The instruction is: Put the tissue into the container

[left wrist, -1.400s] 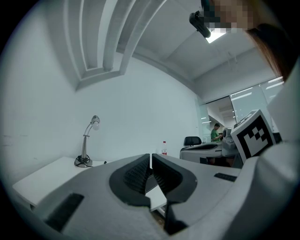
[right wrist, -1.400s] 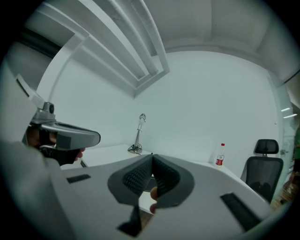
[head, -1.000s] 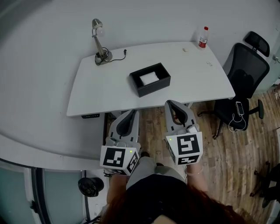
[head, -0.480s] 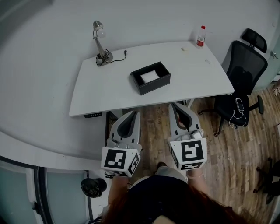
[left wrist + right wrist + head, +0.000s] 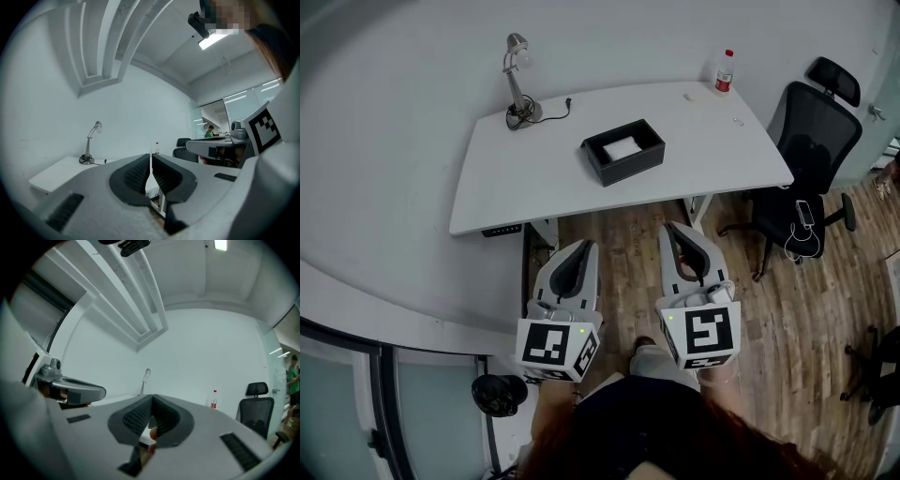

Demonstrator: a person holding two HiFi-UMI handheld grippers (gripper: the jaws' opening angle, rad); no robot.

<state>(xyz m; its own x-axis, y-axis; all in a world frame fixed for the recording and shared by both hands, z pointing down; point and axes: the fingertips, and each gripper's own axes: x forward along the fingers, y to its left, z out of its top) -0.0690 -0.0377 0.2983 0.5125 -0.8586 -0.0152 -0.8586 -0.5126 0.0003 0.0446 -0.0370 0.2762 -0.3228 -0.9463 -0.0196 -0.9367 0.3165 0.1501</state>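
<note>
You are holding both grippers low in front of your body, side by side above the wooden floor [image 5: 623, 246], pointing toward the white desk [image 5: 516, 178] but well apart from it. Your left gripper [image 5: 150, 158] is showing its jaws together, the ribbed pads meeting along a thin line with nothing between them. Your right gripper [image 5: 152, 400] is showing the same: jaws pressed together and nothing caught in them (a bit of your hand is peeking out just below the pads).

The tissue [image 5: 621, 148] is lying inside the black container [image 5: 635, 169], a white patch against the dark walls. The container is sitting near the middle of the desk, turned at a slant to the desk's front edge.

A desk lamp [image 5: 517, 75] is standing at the far left corner, its cord [image 5: 551, 114] trailing beside the base. A bottle [image 5: 725, 71] with a red cap is standing upright at the far right corner, well apart from the container. Two small pale bits are lying on the right part of the desk, too small to tell what they are. A black office chair [image 5: 811, 131] is standing just beside the desk's right end.
</note>
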